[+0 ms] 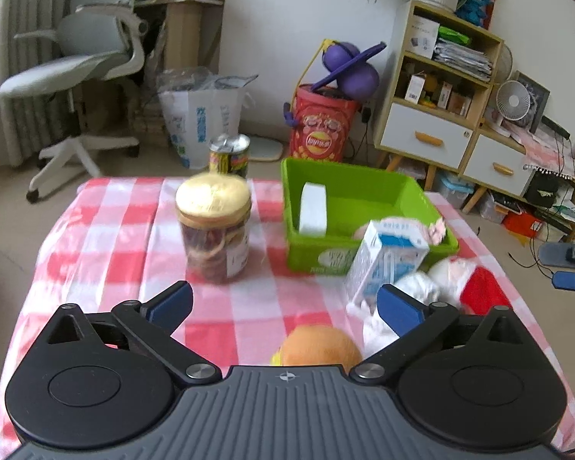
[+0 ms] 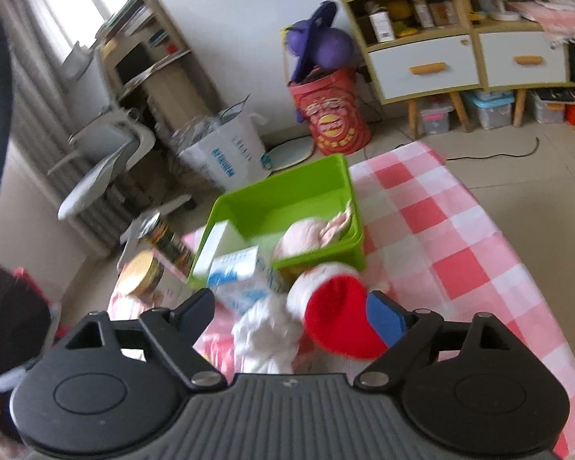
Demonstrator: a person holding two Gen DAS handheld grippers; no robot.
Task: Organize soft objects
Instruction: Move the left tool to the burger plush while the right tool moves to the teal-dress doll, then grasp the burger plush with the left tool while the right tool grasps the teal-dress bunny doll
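My left gripper [image 1: 285, 304] stands wide open over the checked tablecloth [image 1: 107, 253], nothing pressed between its pads. An orange plush [image 1: 320, 345] lies just below its jaws. A red-and-white plush [image 1: 464, 283] lies to the right, beside a blue-and-white carton [image 1: 387, 264]. The green bin [image 1: 364, 191] holds a white block [image 1: 312, 209] and a pink plush [image 1: 437, 228]. In the right wrist view my right gripper [image 2: 291, 310] is open around the red-and-white plush [image 2: 337, 322]. Its red end lies against the right pad, and the left pad is apart from it. The green bin [image 2: 287, 199] lies beyond, with the pink plush [image 2: 306, 239] inside.
A jar with a gold lid [image 1: 214, 230] and a tin can [image 1: 230, 157] stand left of the bin. Beyond the table are an office chair [image 1: 76, 65], a white bag [image 1: 199, 115], a red drum [image 1: 322, 126] and a shelf unit [image 1: 437, 88]. The table's edges fall off close on both sides.
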